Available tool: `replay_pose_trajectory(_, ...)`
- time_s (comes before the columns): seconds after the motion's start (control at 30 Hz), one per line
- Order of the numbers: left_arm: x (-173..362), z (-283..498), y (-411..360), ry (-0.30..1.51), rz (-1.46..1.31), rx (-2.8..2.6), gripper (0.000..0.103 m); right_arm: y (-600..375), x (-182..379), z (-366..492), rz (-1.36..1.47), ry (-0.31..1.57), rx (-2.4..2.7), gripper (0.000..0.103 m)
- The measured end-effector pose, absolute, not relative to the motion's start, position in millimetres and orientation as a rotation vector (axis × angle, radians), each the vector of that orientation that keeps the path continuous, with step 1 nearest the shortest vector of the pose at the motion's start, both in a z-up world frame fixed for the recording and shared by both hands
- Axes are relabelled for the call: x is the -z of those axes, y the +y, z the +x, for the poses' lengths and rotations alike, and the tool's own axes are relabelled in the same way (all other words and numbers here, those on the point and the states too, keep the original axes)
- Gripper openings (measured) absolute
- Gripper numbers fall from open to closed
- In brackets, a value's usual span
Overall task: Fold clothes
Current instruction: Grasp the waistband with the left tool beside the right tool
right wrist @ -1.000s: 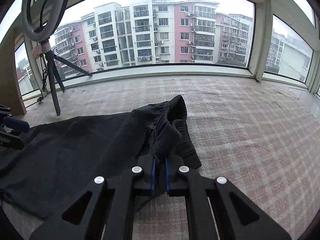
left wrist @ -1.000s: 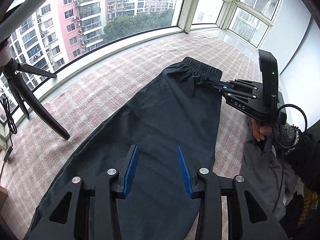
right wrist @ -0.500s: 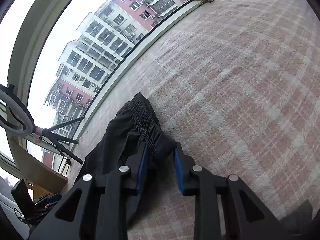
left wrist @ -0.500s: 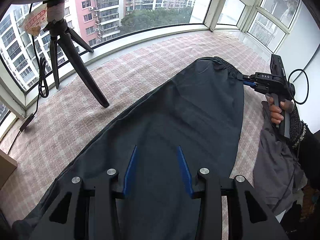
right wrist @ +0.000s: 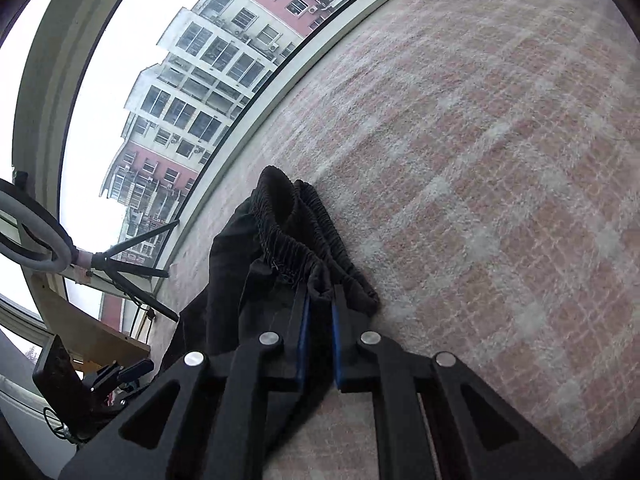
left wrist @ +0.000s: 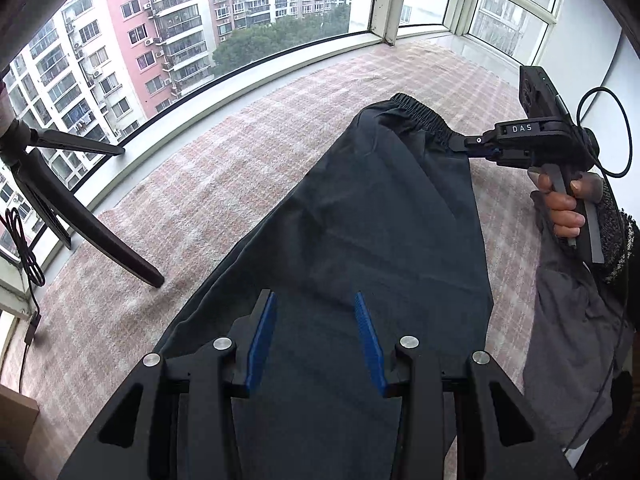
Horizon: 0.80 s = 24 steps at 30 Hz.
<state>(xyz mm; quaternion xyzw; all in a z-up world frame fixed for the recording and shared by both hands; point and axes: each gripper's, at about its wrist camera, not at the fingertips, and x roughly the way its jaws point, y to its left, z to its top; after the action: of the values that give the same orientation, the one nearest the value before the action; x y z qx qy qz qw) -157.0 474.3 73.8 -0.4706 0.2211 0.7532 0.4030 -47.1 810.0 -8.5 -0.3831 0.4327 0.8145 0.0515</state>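
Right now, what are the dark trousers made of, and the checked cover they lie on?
The dark trousers look like thin, smooth woven cloth, perhaps a synthetic: faint sheen, soft creases, and a gathered elastic waistband. The checked cover looks like a fuzzy, matte towel-like or fleecy fabric: its pink and white squares have a nubbly pile. The exact fibre cannot be told.

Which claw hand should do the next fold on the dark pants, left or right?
Probably the right. The right gripper is closing on the elastic waistband of the dark pants, so it can carry that end over. The left gripper hangs open above the cloth, gripping nothing.
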Motion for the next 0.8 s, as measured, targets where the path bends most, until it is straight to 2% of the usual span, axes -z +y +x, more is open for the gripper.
replay_pose_trajectory(0.03, -73.0, -154.5, 471.8, 0.547, -1.199, -1.899, 0.039, 809.6, 5.0, -43.7, -1.168, 1.301, -2.470, 0.014)
replay_pose_trajectory(0.07, -73.8, -150.8, 469.6, 0.528, -1.208, -1.894, 0.039, 809.2, 1.5, -39.7, -1.166, 1.287, -2.459, 0.024)
replay_pose_trajectory(0.1, -74.5, -147.1, 467.5, 0.508, -1.217, -1.889, 0.039, 809.3, -1.2, -34.1, -1.150, 1.276, -2.445, 0.039)
replay_pose_trajectory(0.13, -75.7, -142.5, 466.9, 0.489, -1.221, -1.880, 0.039, 809.6, -0.1, -31.2, -1.149, 1.271, -2.440, 0.045)
replay_pose_trajectory(0.2, -79.8, -127.7, 478.9, 0.487, -1.190, -1.850, 0.039, 810.3, 2.0, -25.3, -1.146, 1.260, -2.428, 0.048)
replay_pose_trajectory(0.33, -83.6, -94.1, 534.7, 0.562, -1.061, -1.768, 0.045, 815.9, 6.7, -30.8, -1.120, 1.315, -2.435, 0.045)
replay_pose_trajectory(0.4, -83.0, -83.3, 570.0, 0.591, -1.003, -1.725, 0.047, 815.9, 9.3, -42.0, -1.151, 1.335, -2.419, 0.017)
replay_pose_trajectory(0.6, -57.0, -96.6, 654.5, 0.647, -0.948, -1.742, 0.047, 817.4, -1.3, -50.8, -1.152, 1.361, -2.388, 0.010)
replay_pose_trajectory(0.8, -32.1, -119.9, 674.6, 0.593, -1.034, -1.721, 0.047, 820.1, -14.3, -56.6, -1.180, 1.412, -2.353, 0.009)
